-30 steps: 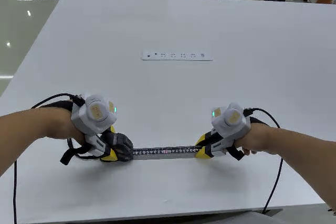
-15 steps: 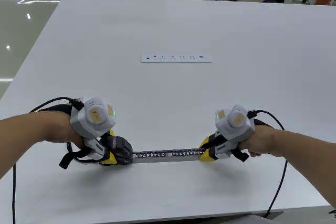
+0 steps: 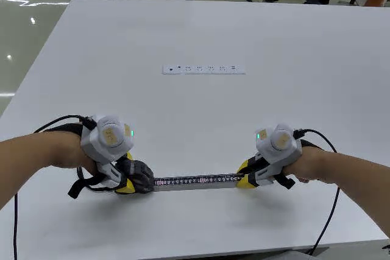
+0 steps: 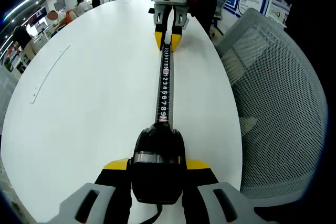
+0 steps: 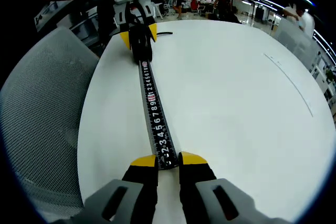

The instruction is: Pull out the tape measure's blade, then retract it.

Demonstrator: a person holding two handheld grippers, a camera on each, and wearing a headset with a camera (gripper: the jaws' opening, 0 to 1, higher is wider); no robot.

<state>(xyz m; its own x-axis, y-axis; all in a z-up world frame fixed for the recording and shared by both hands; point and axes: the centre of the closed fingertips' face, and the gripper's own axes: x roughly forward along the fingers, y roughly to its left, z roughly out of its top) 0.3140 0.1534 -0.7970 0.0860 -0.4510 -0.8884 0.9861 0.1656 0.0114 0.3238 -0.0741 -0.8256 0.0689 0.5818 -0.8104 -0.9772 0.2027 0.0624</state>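
Two grippers rest low on the near edge of a white table (image 3: 201,22) in the head view, well apart, with the tape stretched between them. The left gripper (image 3: 131,182) is clamped around the black tape measure case (image 3: 141,176), which sits on the tabletop. The blade (image 3: 195,181) runs flat along the table from the case to the right gripper (image 3: 244,181), whose yellow-tipped claw pinches its far end. A white power strip (image 3: 203,69) lies farther back near the table's middle, and a black cable (image 3: 52,119) loops by the person's left forearm.

From the left gripper view, the left gripper (image 4: 157,166) has both yellow pads pressed against the sides of the tape measure case (image 4: 159,148). The blade (image 4: 165,85) leaves the case's front, numbers facing up, and reaches straight to the right gripper (image 4: 168,39), which grips it at the tip. A grey mesh chair (image 4: 278,103) stands beside the table edge.

From the right gripper view, the right gripper (image 5: 168,161) holds the blade (image 5: 155,111) end squeezed between its two yellow tips, with the lowest numbers just ahead of them. The blade lies on the table (image 5: 226,93) and leads to the tape measure case (image 5: 140,48), held by the left gripper (image 5: 137,38). The mesh chair (image 5: 42,103) sits alongside, and the power strip (image 5: 289,85) shows far across the surface.
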